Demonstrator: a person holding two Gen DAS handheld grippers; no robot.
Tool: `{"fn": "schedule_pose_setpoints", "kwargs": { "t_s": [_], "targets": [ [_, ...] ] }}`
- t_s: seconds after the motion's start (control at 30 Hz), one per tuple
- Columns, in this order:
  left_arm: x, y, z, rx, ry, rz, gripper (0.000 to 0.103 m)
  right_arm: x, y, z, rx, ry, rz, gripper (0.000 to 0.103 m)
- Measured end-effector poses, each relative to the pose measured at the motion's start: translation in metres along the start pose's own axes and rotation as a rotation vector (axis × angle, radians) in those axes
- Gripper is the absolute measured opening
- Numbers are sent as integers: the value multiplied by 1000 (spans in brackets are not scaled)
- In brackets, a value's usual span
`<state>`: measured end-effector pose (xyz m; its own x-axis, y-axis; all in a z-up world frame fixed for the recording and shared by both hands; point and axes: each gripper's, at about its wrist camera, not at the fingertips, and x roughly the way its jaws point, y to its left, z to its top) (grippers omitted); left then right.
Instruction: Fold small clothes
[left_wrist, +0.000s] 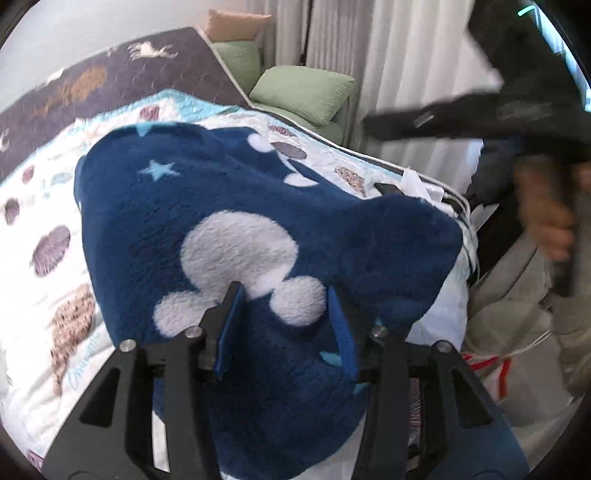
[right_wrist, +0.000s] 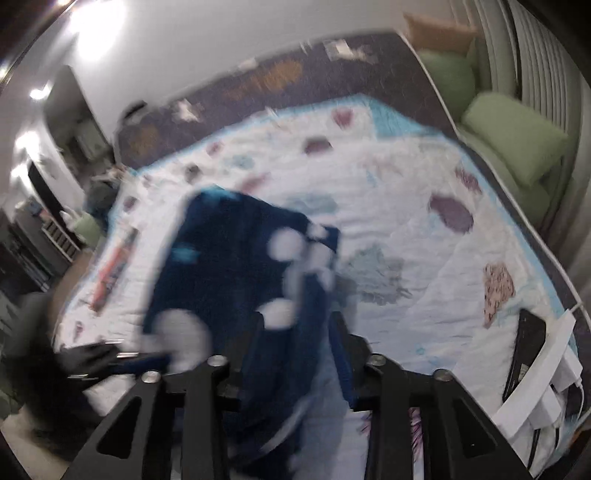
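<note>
The left wrist view is filled by a navy fleece garment (left_wrist: 229, 229) with white mouse-head shapes and pale blue stars; it lies bunched on a white quilt (left_wrist: 40, 236) printed with shells, covering the centre and lower middle of the frame; the left gripper (left_wrist: 286, 310) sits over its near edge at the bottom, jaws spread, the fleece lying between the blue pads (left_wrist: 231, 325) with a clear gap on each side, so nothing is pinched. At the right edge a blurred hand (left_wrist: 546, 218) grips a dark handle, and the right gripper's black body (left_wrist: 424, 122) stretches across the upper right; a white bag (left_wrist: 421, 184) and cables sit at the quilt's right edge; green cushions (left_wrist: 306, 92) and pale curtains (left_wrist: 406, 55) fill the top.

The right wrist view is smeared; the same navy garment (right_wrist: 236, 258) runs from the centre of the frame down into the right gripper (right_wrist: 299, 328) at the bottom; a dark fold of it hangs between the fingers, though the blur hides whether the pads actually press it, so I cannot tell if it is pinched. The left gripper (right_wrist: 110, 360) shows as a dark blur at lower left against the fleece; the white quilt (right_wrist: 424, 184) spreads behind, a brown patterned blanket (right_wrist: 258, 77) beyond it at the top; green cushions (right_wrist: 517, 140) lie at upper right, and a dark flat device (right_wrist: 528, 350) rests at the lower right edge.
</note>
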<state>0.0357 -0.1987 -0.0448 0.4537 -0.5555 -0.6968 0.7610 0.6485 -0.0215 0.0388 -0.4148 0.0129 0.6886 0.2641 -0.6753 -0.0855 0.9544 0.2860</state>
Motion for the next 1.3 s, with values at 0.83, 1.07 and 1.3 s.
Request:
{"fn": "schedule_pose_setpoints", "kwargs": {
  "t_s": [0.83, 1.07, 1.3],
  "targets": [
    [106, 150, 59, -188, 169, 179, 80, 56, 27, -88, -19, 251, -25, 10],
    [97, 146, 60, -159, 118, 179, 81, 74, 33, -85, -66, 272, -52, 8],
    [38, 155, 86, -208, -20, 133, 81, 19, 35, -34, -75, 174, -35, 12]
  ]
}}
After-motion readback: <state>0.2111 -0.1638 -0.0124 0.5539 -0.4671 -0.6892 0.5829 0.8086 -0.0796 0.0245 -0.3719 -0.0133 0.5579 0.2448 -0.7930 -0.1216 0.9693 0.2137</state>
